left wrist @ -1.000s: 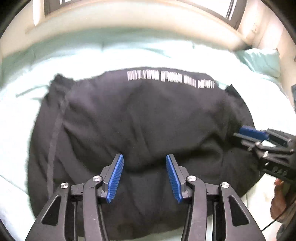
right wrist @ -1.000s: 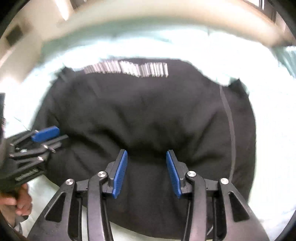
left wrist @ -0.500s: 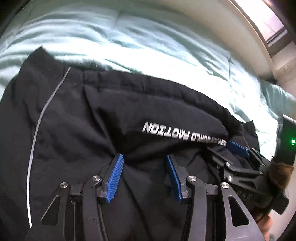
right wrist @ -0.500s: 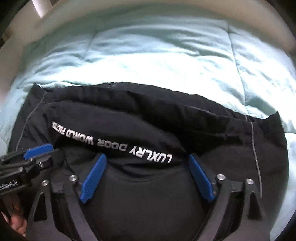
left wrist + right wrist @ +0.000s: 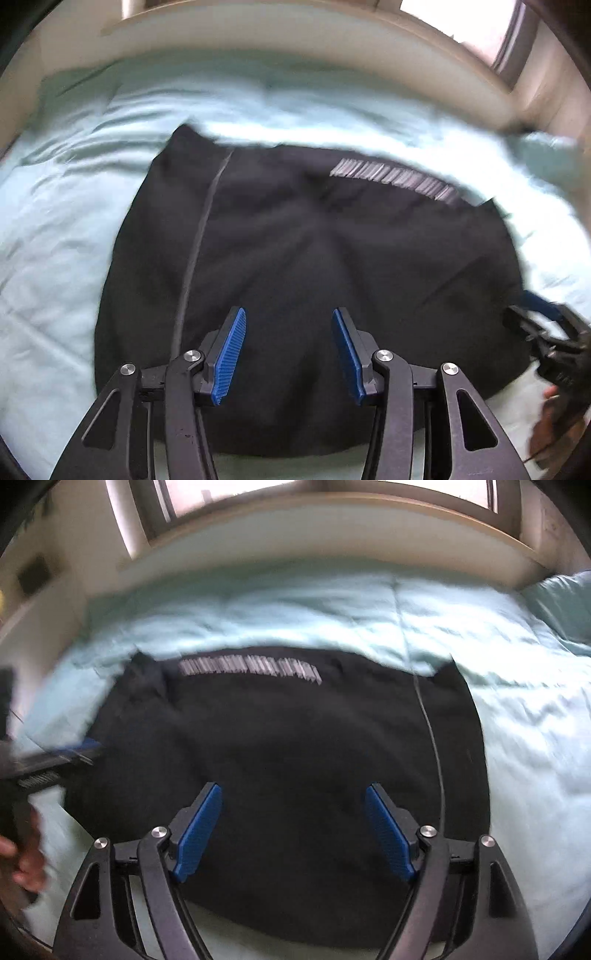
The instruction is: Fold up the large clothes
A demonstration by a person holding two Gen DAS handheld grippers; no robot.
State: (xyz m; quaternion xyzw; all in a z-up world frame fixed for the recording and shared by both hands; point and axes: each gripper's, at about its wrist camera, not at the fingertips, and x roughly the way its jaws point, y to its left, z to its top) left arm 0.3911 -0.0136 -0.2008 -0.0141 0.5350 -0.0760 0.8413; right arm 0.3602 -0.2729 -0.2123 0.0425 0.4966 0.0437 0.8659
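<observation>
A pale green quilt (image 5: 498, 709) covers a bed under a window (image 5: 332, 494), and on it a black garment (image 5: 295, 757) lies as a folded block with white lettering (image 5: 251, 668) along its far edge. Both tongs hover over its near half with nothing between the pads: the left gripper (image 5: 288, 356) at a middling gap, the right gripper (image 5: 295, 830) wide, its jaws having just narrowed a little. A fold looks just laid; the next one likely needs both tongs on one edge, with open quilt all round to carry it over.
</observation>
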